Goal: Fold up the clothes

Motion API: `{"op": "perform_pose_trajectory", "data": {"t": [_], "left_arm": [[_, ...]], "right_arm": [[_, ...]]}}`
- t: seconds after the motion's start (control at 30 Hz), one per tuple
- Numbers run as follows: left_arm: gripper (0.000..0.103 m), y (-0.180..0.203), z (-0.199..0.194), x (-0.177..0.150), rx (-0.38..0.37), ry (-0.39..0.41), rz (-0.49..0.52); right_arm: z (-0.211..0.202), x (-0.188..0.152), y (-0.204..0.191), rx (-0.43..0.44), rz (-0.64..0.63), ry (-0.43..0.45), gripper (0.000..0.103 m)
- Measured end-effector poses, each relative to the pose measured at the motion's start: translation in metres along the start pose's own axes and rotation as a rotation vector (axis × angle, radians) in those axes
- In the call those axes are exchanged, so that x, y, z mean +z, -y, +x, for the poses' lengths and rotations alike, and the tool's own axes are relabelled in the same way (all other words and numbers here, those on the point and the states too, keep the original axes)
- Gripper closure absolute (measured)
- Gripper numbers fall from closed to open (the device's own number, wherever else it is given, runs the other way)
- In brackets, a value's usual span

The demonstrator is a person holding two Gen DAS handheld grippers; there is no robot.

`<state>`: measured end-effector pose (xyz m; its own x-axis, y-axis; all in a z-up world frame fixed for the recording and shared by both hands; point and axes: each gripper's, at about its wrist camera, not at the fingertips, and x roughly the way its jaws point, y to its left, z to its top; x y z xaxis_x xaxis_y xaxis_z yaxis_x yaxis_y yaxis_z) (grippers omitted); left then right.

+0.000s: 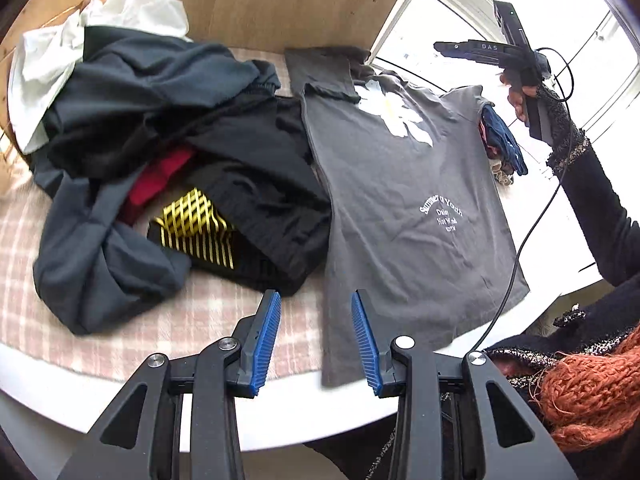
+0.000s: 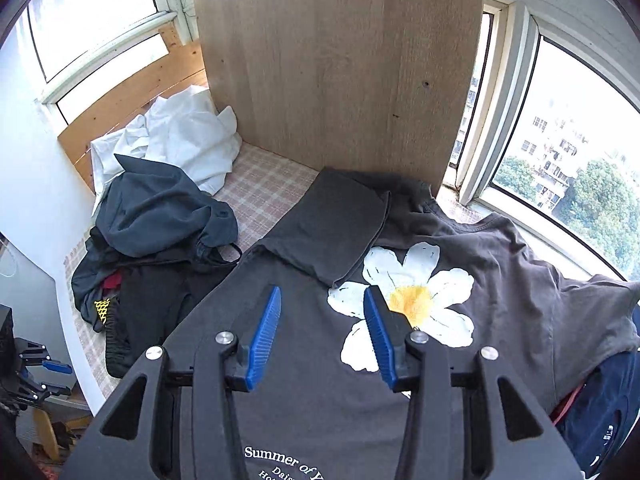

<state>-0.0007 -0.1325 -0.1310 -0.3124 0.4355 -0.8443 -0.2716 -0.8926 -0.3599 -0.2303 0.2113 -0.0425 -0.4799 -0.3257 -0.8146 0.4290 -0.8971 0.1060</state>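
A dark grey T-shirt [image 1: 404, 200] with a white daisy print [image 2: 404, 296] lies spread flat on the plaid-covered table [image 1: 168, 320]. One sleeve [image 2: 336, 216] is folded in over the chest. My left gripper [image 1: 316, 300] is open and holds nothing; it hovers over the front table edge beside the shirt's lower left hem. My right gripper [image 2: 322, 294] is also open and empty, held up above the shirt's middle, its right finger over the daisy. In the left wrist view a hand holds the right gripper [image 1: 444, 47] high at the far right.
A loose heap lies left of the shirt: a dark blue sweatshirt [image 1: 120, 92], a black garment [image 1: 264, 184], red and yellow-striped cloth [image 1: 196, 224], and a white garment [image 2: 180, 136]. Navy clothes [image 2: 600, 412] lie by the shirt's right side. A wooden board [image 2: 340, 60] stands behind, with windows [image 2: 580, 152] to the right.
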Motion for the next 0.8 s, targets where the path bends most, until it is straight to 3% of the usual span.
{"op": "perform_pose_trajectory", "data": {"t": [0.1, 0.3, 0.47, 0.63, 0.7, 0.77, 0.8], "left_arm": [[0.065, 0.005, 0.012, -0.037, 0.004, -0.025, -0.053], [0.064, 0.012, 0.049, -0.047, 0.003, -0.053, -0.044], [0.064, 0.014, 0.069, -0.042, 0.026, -0.091, -0.004], [0.063, 0.016, 0.073, -0.038, 0.026, -0.084, 0.047], [0.071, 0.018, 0.074, -0.038, 0.005, -0.079, 0.076], [0.102, 0.021, 0.073, -0.038, -0.023, -0.074, 0.099], [0.1, 0.022, 0.073, -0.038, -0.038, -0.071, 0.109]], "right_arm": [[0.0, -0.021, -0.008, 0.039, -0.015, -0.037, 0.06], [-0.002, -0.034, -0.019, 0.045, -0.026, -0.068, 0.06], [0.018, -0.009, -0.041, -0.001, -0.046, -0.073, 0.06], [0.081, 0.044, -0.068, -0.034, -0.029, -0.1, 0.059], [0.117, 0.067, -0.073, -0.052, 0.004, -0.126, 0.059], [0.153, 0.083, -0.072, -0.083, 0.032, -0.165, 0.059], [0.171, 0.09, -0.071, -0.098, 0.046, -0.185, 0.059]]}}
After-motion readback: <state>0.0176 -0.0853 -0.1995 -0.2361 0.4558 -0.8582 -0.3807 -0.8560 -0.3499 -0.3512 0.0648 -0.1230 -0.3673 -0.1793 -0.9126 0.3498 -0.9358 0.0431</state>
